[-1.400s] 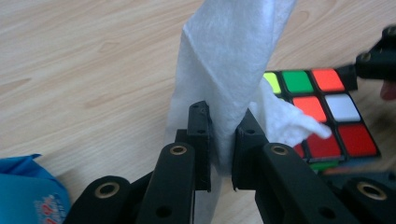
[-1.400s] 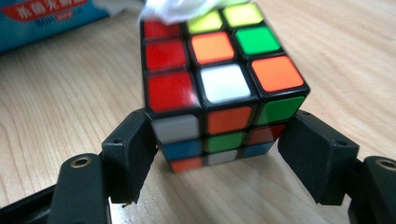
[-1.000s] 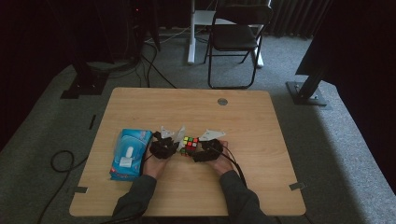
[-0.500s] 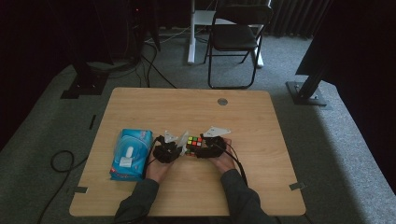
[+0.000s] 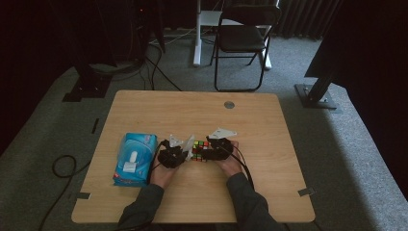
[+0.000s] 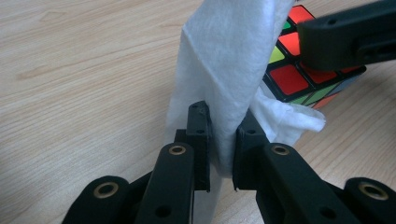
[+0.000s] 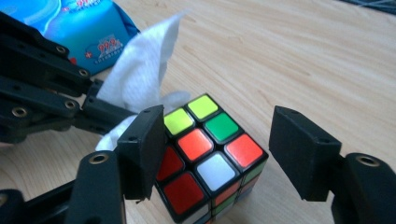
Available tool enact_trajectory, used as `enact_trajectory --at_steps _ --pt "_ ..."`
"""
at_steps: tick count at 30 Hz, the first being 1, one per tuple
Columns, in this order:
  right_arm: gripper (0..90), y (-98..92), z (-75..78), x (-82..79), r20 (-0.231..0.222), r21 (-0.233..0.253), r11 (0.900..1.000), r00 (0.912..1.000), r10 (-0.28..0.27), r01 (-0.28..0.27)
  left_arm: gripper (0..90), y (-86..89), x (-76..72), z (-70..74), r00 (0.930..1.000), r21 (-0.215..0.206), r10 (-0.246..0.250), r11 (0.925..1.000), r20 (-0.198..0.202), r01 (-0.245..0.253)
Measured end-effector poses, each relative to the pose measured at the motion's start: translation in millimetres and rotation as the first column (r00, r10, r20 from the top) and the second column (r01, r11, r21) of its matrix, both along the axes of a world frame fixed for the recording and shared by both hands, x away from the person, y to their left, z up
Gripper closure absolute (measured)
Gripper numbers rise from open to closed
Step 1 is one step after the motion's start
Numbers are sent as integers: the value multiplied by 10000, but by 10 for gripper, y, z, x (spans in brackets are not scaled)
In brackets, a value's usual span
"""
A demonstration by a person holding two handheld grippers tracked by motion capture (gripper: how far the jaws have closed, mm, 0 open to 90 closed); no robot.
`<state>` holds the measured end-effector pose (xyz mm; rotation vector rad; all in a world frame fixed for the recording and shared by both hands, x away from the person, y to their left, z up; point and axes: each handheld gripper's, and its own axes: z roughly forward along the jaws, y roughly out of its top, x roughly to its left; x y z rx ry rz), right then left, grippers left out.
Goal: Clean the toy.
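Left tongs [image 6: 222, 140] pinching white wipe [image 6: 224, 70], upright beside puzzle cube [image 7: 205, 154] | right tongs [image 7: 219, 154] spread astride cube, mid-table [image 5: 269, 125] | blue wipes pack [image 5: 134, 159] left, near hands.

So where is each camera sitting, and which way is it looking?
High view: above the person's side, looking forward and down on the table; both forearms, the left gripper and the right gripper show.
Left gripper view: rides the left gripper, looking along its fingers shut on a white wipe.
Right gripper view: rides the right gripper, fingers open around the Rubik's cube.
Shared: both gripper views show the cube, the wipe and the other gripper.
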<state>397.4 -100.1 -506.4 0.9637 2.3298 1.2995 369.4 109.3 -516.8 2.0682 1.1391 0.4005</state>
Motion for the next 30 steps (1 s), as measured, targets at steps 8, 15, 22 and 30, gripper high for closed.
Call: enact_trajectory --at_steps 8,15,22,30 --pt "420 -1 25 -13 12 -338 9993 9999 -125 126 803 0 4 -4 10000 -76 17 10000 -13 -17" --pt "413 -18 20 32 -372 -84 9990 9983 -445 443 803 -50 -21 -4 9995 -218 -312 9993 -24 311" --pt "408 -44 20 63 -604 -18 9976 9957 -696 697 803 -97 -45 -20 9982 -322 -592 9977 -54 590" --pt "471 -77 13 79 -1012 329 9980 9936 -512 548 804 -11 12 30 10000 -362 -93 9993 -27 91"
